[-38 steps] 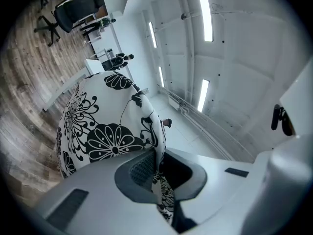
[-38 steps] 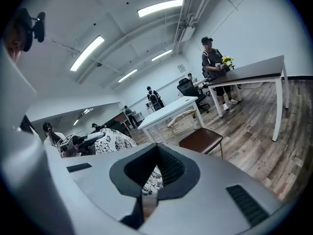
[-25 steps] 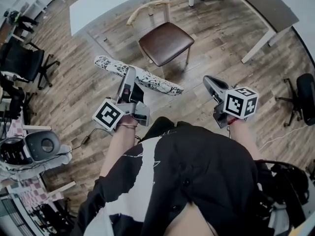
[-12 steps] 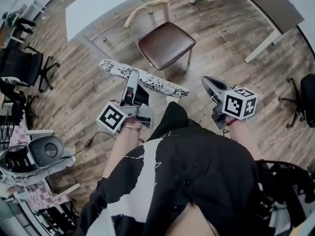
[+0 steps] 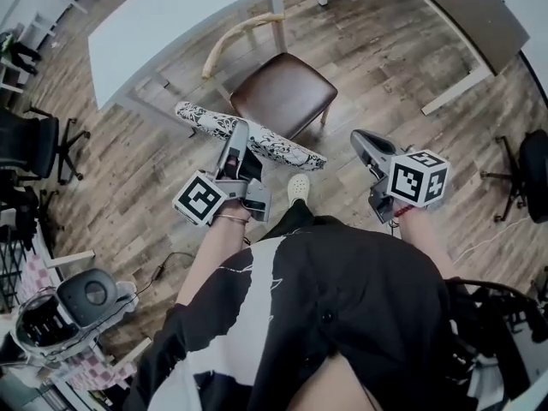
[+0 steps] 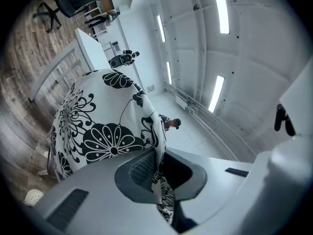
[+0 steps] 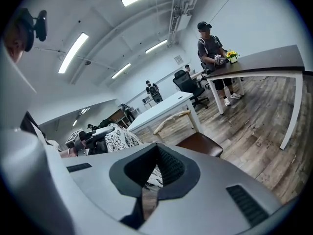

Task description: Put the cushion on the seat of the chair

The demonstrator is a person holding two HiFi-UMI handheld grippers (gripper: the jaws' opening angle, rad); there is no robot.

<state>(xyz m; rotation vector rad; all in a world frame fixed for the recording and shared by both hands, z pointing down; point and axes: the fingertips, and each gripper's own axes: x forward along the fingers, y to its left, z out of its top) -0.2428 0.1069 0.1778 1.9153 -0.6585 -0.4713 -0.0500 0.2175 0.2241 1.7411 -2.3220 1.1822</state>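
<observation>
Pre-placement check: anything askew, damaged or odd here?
Nothing damaged. The cushion hangs tilted in mid-air, pinched at one edge by the left gripper; the chair stands upright, seat bare.

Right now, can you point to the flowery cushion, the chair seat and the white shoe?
cushion (image 5: 278, 146): head view, its flowery top side.
chair seat (image 5: 282, 92): head view, middle of the brown pad.
white shoe (image 5: 297, 187): head view, its top.

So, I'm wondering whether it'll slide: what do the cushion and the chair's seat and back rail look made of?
Cushion: matte printed fabric, probably; it folds softly where the left tongs pinch it. Seat: dark brown leather or vinyl, judging by its smooth, faint sheen. Back rail: pale wood, seemingly, with an unpainted, even tone.
</observation>
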